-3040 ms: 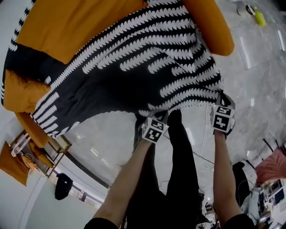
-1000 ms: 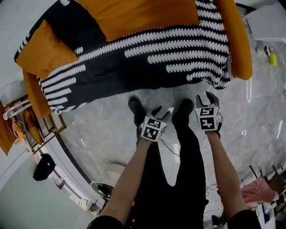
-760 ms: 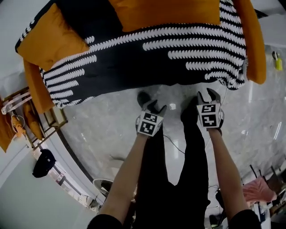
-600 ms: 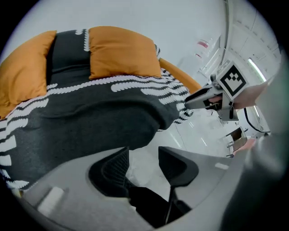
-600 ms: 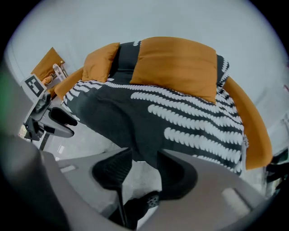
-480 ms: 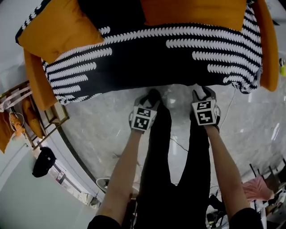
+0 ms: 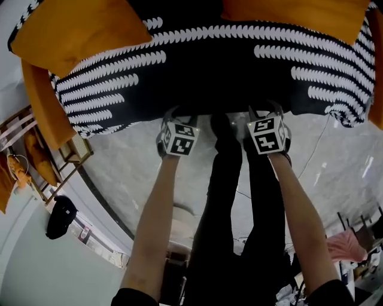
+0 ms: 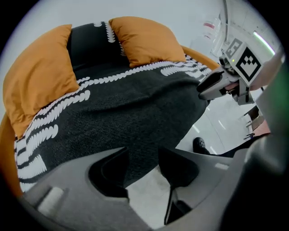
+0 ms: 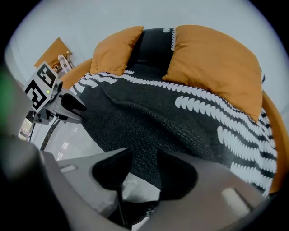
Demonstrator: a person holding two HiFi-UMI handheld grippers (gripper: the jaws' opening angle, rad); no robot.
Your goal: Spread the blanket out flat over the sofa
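Note:
The black blanket (image 7: 227, 66) with white scalloped stripes lies spread over the orange sofa (image 7: 42, 101), and its front edge hangs over the seat front. Two orange pillows (image 7: 78, 30) (image 7: 293, 9) rest on it at the back. My left gripper (image 7: 173, 112) and right gripper (image 7: 267, 109) sit side by side at that front edge. Seen from the left gripper view, the left gripper (image 8: 142, 169) is open with the blanket (image 8: 122, 117) just ahead of it. The right gripper (image 9: 140, 169) is open too, with nothing between its jaws, and the blanket (image 9: 171, 122) lies right beyond them.
The person's black-trousered legs (image 7: 233, 197) stand on the glossy marble floor (image 7: 131, 173) between the arms. A small wooden rack (image 7: 27, 143) stands left of the sofa. A black object (image 7: 60, 218) lies by the wall. Pink cloth (image 7: 350, 245) shows at the lower right.
Three seconds ago both grippers held the blanket's front edge up. It now lies on the sofa, and both grippers have moved forward to its hanging edge. The head view has closed in on the sofa.

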